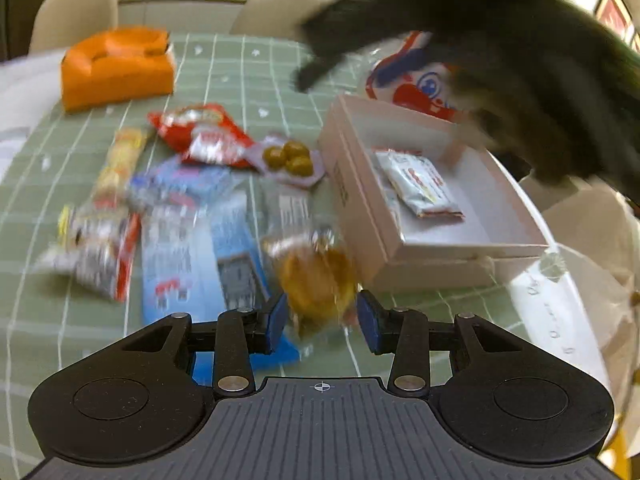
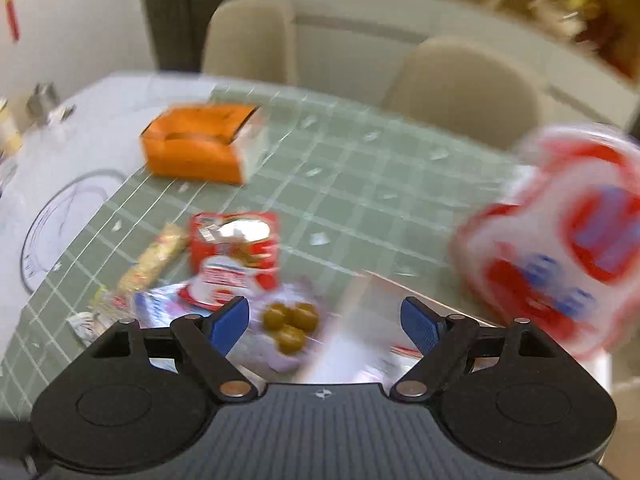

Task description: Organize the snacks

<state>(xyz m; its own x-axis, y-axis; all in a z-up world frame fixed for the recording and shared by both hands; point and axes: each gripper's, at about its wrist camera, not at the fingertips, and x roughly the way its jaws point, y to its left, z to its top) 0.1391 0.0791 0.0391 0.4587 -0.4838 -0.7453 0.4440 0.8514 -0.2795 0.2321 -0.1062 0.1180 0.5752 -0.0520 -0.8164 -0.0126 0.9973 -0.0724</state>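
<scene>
Green tablecloth [image 1: 240, 76] — left claw [image 1: 322, 318] grips wrapped pastry [image 1: 316, 280]; right claw [image 2: 326, 322] wide, empty.

Beige chairs [image 2: 464, 80], green grid tablecloth [image 2: 360, 200], pale wall

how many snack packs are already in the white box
1: a white packet with red print lies flat on the floor of the white box. The dark gripper passing over the far corner may hide part of the box, so another could be covered.
</scene>
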